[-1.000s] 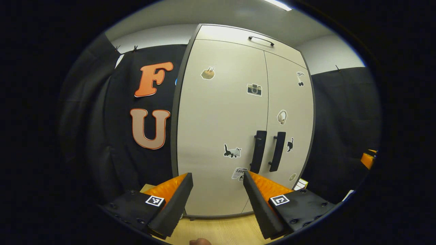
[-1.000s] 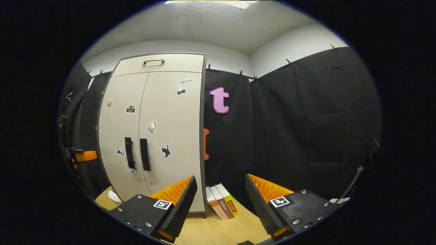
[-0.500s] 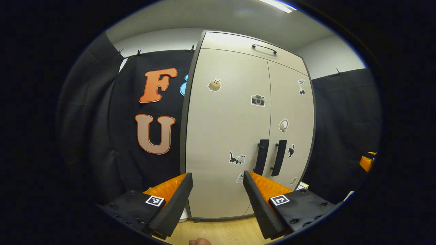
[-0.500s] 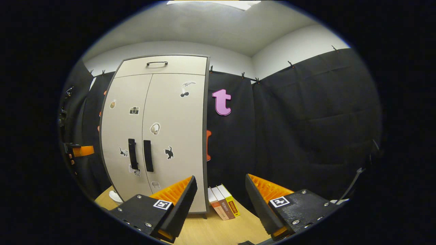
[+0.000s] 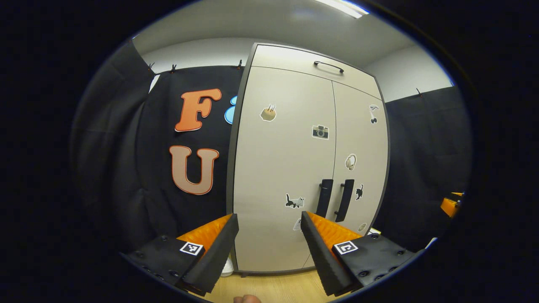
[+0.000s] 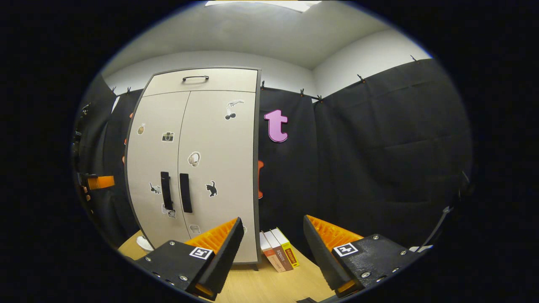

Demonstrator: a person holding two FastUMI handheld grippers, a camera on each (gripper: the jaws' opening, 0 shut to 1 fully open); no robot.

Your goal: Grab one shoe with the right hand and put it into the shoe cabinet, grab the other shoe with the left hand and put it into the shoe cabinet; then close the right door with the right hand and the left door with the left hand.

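Note:
The pale shoe cabinet (image 5: 290,168) stands ahead with both doors flat against its front, two dark vertical handles (image 5: 334,198) side by side at the seam. In the right gripper view the same cabinet (image 6: 210,168) sits to the left, doors flush, handles (image 6: 174,191) together. My left gripper (image 5: 269,248) is open and holds nothing, a short way back from the left door. My right gripper (image 6: 273,248) is open with nothing in it, pointed at the black wall right of the cabinet. The left gripper (image 6: 99,182) also shows at the far left of the right gripper view.
Three books (image 6: 278,253) stand on the wooden floor (image 6: 261,286) right of the cabinet. A small white object (image 6: 144,243) lies at the cabinet's left foot, also seen as a white object (image 5: 228,267) in the left gripper view. A fingertip (image 5: 247,299) shows at the bottom edge.
Both grippers have drawn back from the cabinet, which looks smaller and lower. Doors stay flush and both grippers stay open.

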